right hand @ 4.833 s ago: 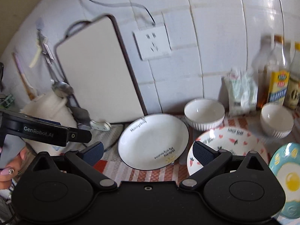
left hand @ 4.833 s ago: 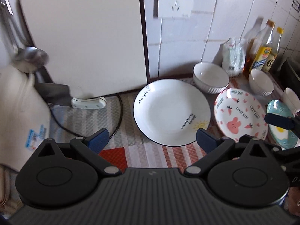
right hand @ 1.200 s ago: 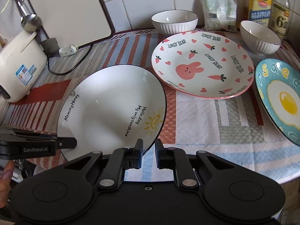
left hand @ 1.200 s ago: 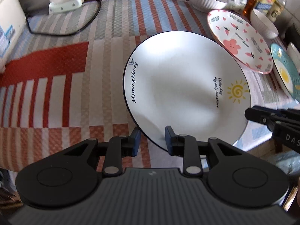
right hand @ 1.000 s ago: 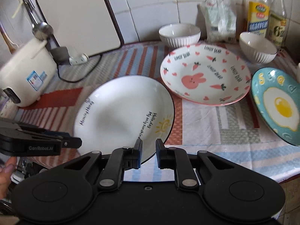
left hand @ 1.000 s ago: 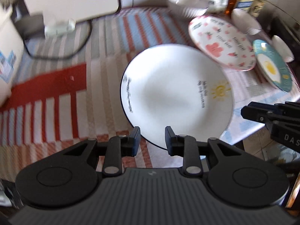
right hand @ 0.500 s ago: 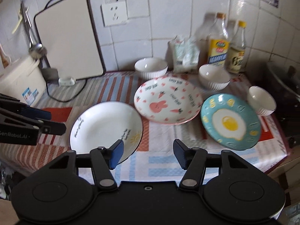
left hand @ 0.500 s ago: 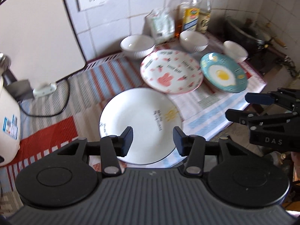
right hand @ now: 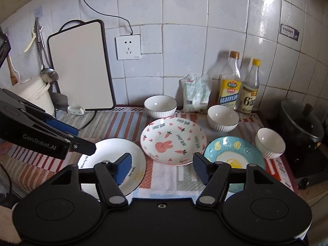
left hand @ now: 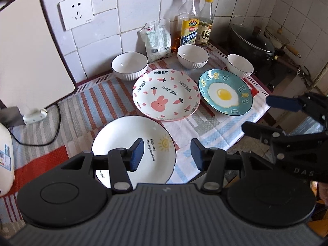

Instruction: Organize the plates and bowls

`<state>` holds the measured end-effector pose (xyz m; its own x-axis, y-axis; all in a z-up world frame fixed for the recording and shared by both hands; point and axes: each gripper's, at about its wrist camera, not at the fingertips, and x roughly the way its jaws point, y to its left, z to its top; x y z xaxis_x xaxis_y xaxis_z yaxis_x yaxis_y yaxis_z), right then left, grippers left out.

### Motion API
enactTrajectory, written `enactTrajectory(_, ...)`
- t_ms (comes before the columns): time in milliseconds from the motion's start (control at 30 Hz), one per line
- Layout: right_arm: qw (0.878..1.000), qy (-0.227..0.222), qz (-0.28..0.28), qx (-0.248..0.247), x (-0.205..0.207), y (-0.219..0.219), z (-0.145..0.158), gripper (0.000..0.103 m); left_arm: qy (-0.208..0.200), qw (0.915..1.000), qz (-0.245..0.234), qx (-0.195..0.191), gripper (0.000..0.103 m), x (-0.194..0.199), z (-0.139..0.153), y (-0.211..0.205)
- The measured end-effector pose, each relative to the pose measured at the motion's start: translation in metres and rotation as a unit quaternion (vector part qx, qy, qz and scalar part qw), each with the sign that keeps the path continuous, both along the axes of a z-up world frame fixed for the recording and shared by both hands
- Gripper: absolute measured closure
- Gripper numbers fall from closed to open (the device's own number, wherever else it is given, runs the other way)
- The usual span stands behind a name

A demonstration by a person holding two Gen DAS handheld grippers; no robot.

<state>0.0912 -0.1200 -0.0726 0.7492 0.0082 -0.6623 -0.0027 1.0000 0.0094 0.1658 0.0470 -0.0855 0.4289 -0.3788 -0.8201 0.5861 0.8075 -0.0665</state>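
A white plate (left hand: 123, 139) with a sun print lies flat on the striped cloth at the front left, also visible in the right wrist view (right hand: 114, 149). Behind it sit a pink rabbit plate (left hand: 166, 95) and a teal egg plate (left hand: 225, 92). Three white bowls (left hand: 129, 65) (left hand: 192, 57) (left hand: 239, 65) stand behind the plates. My left gripper (left hand: 166, 153) hovers above the white plate's right edge, its jaws opening with nothing between them. My right gripper (right hand: 162, 169) hangs above the cloth in front of the rabbit plate (right hand: 173, 141), jaws opening, also empty.
A cutting board (left hand: 30, 51) leans on the tiled wall at the back left, with a rice cooker (right hand: 30, 94) and a cable beside it. Oil bottles (left hand: 189, 26) and a packet stand behind the bowls. A dark pot (left hand: 252, 43) sits on the stove to the right.
Both grippers let go of the white plate's near rim, opened and rose back from it. The plate, earlier near the wall, now lies at the front left.
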Motion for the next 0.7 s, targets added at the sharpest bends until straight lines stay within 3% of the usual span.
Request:
enactTrajectory(400,0.998,-0.014,-0.018,0.050,0.047,-0.049,-0.001,0.032,-0.025,0.9991,-0.014,0.030,0.049,0.057,0.012,-0.038)
enactTrajectory(700,0.993,0.026,-0.060,0.102,0.097,-0.075,-0.021,0.032,0.007,0.9985,-0.012,0.052,0.049,0.132,-0.028,-0.057)
